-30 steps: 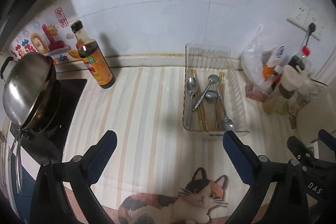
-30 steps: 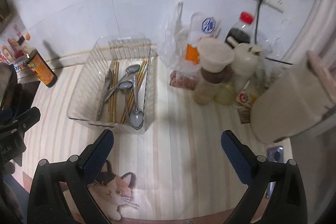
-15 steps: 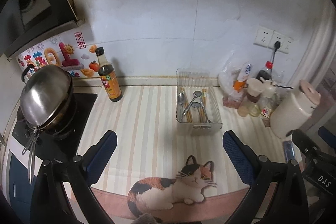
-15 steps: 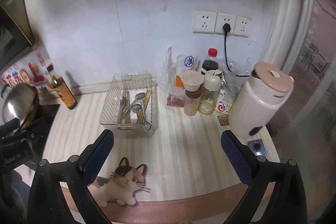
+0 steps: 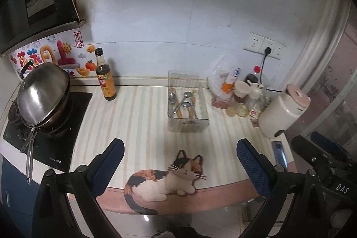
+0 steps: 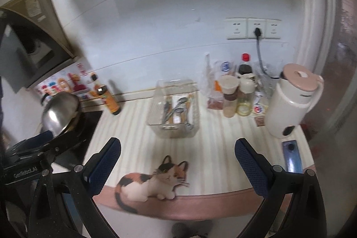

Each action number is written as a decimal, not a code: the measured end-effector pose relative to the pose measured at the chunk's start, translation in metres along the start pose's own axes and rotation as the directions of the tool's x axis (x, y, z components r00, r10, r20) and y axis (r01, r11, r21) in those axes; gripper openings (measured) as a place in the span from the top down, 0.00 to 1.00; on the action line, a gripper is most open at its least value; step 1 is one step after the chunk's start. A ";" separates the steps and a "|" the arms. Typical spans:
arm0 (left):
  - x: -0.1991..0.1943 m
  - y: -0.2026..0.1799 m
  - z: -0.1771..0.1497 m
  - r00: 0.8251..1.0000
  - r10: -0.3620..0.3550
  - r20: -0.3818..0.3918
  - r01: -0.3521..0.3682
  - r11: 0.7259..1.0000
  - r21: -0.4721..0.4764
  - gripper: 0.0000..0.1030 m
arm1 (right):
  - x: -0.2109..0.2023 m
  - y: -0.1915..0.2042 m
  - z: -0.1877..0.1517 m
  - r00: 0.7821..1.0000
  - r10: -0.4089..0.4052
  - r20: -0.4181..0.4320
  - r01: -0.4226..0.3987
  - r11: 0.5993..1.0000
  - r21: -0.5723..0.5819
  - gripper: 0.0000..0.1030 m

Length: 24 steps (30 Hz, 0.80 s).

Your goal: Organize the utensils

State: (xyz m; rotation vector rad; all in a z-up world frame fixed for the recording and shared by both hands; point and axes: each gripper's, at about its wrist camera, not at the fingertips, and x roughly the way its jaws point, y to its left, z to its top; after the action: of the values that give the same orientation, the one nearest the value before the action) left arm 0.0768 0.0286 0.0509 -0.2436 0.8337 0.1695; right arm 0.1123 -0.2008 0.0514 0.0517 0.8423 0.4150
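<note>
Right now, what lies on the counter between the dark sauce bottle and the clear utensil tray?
Nothing: between the sauce bottle and the utensil tray, only bare striped counter mat shows, clearest in the left wrist view.

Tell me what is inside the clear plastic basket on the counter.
The clear plastic basket holds metal spoons lying across wooden chopsticks. Their exact count is unclear, because they overlap and the near wall blurs them.

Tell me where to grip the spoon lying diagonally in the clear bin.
Grip the diagonal spoon mid-handle, coming straight down from above: the bin walls block side approach. Its bowl rests at the far end, and the handle crosses over the chopsticks, probably leaving clearance beneath.
</note>
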 end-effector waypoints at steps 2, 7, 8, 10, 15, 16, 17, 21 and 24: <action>-0.004 -0.001 0.000 1.000 -0.021 -0.007 0.021 1.000 -0.007 0.00 | -0.004 -0.001 0.002 1.000 0.023 -0.011 -0.023 1.000 -0.010 0.00; -0.011 -0.004 0.000 1.000 -0.031 -0.004 0.031 0.999 -0.026 0.00 | -0.006 -0.003 0.007 0.998 0.053 -0.026 -0.054 0.998 -0.032 0.00; -0.011 -0.005 0.000 0.999 -0.033 -0.004 0.033 0.999 -0.025 0.00 | -0.006 -0.003 0.007 0.998 0.053 -0.025 -0.054 0.998 -0.033 0.00; -0.013 -0.006 -0.001 1.000 -0.027 0.001 0.027 0.999 -0.026 0.00 | -0.006 -0.003 0.009 0.998 0.061 -0.028 -0.062 0.997 -0.042 0.00; -0.013 -0.005 0.000 1.000 -0.013 0.007 0.014 0.999 -0.035 0.00 | -0.003 -0.004 0.013 0.996 0.080 -0.034 -0.082 0.995 -0.052 0.00; -0.014 -0.005 0.001 1.000 -0.011 0.010 0.011 0.999 -0.036 0.00 | -0.002 -0.004 0.015 0.996 0.085 -0.036 -0.086 0.995 -0.054 0.00; -0.014 -0.005 0.001 1.000 -0.008 0.013 0.008 0.999 -0.035 0.00 | -0.002 -0.004 0.016 0.996 0.084 -0.036 -0.086 0.995 -0.058 0.00; -0.015 -0.004 0.002 1.000 0.004 0.020 -0.003 0.999 -0.037 0.00 | -0.001 -0.002 0.019 0.995 0.089 -0.036 -0.091 0.993 -0.070 0.00; -0.014 -0.004 0.004 1.000 0.013 0.020 -0.013 0.999 -0.033 0.00 | 0.001 0.000 0.021 0.995 0.090 -0.039 -0.093 0.992 -0.082 0.00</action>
State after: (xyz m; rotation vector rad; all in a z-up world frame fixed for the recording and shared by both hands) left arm 0.0717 0.0249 0.0647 -0.2671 0.8130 0.1976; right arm 0.1285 -0.1984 0.0647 0.0056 0.8581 0.5382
